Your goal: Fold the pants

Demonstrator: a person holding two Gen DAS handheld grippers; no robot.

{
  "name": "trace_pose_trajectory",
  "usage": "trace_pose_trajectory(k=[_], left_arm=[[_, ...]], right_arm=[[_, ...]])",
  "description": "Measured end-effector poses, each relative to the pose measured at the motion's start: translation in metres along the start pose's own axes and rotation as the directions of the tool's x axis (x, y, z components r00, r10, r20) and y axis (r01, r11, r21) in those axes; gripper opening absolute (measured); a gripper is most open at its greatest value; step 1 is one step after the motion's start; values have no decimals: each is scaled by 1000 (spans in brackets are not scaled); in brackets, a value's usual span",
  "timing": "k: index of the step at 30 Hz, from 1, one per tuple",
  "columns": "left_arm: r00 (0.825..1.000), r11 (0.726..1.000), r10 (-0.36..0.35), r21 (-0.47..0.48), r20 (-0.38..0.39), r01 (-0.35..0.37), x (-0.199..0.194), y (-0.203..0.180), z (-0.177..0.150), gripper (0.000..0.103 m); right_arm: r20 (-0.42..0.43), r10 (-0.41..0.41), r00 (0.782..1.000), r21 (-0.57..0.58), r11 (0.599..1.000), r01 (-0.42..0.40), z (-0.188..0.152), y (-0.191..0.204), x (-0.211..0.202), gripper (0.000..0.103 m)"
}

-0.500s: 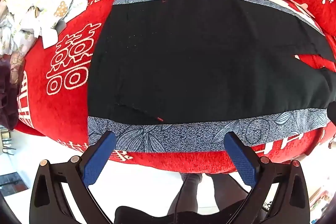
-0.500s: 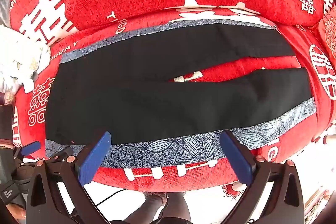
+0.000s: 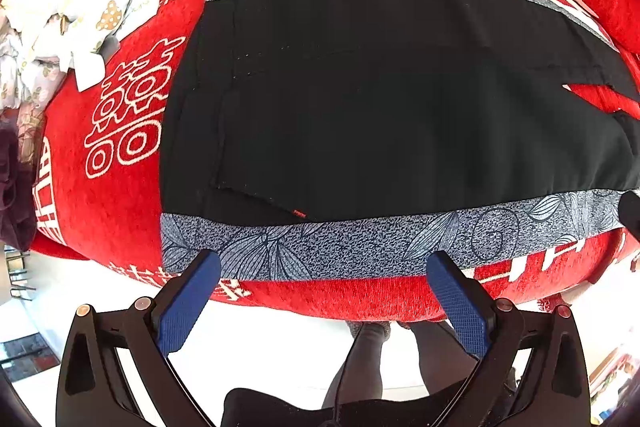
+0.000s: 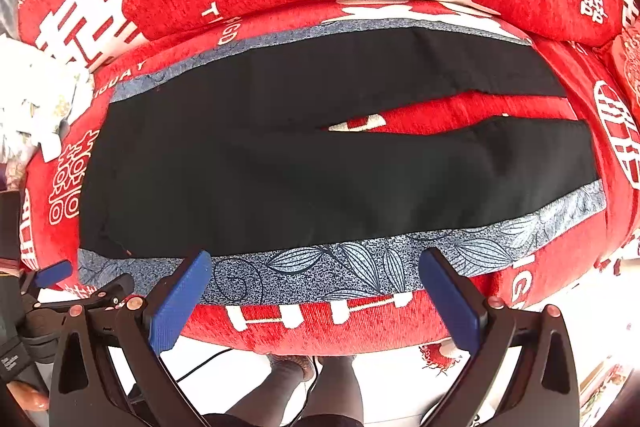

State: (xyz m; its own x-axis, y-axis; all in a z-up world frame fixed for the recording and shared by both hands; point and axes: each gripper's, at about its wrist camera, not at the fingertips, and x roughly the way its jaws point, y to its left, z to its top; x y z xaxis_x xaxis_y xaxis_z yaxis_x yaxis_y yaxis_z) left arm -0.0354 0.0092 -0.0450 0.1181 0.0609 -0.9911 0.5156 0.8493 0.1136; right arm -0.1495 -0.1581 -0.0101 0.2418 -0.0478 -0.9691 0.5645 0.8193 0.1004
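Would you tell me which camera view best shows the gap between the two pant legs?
The right wrist view: the pants lie there whole, with both legs and the red gap between them visible to the hems. The left wrist view shows mostly the waist end and only the gap's start at its right edge.

Both views sit slightly closer to the pants [image 3: 380, 107] than half a second ago. In the right wrist view the left gripper [image 4: 56, 273] shows a little more at the lower left.
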Motion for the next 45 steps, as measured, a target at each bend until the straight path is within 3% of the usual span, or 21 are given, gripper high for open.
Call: trace_pose_trajectory(k=[14,19,29,32,45], left_arm=[[1000,1000,0,3,7,0,0,13,-4,103],[1000,999,-17,-37,-4,17,2,20,-1,103],[999,998,-35,-43,4,36,2,22,-1,103],[999,999,-36,-38,-15,35,8,22,-2,103],[999,996,-41,-85,-14,40,11,30,-13,103]], right_arm=[[-49,-86,995,-67,994,83,-5,20,15,103],[-93,-73,993,-92,994,65,-6,26,24,103],[-81,-106,991,-114,989,97,-6,31,29,103],[-50,-94,994,-122,989,87,-8,34,25,103],[-63,-81,995,-124,990,72,-14,31,22,103]])
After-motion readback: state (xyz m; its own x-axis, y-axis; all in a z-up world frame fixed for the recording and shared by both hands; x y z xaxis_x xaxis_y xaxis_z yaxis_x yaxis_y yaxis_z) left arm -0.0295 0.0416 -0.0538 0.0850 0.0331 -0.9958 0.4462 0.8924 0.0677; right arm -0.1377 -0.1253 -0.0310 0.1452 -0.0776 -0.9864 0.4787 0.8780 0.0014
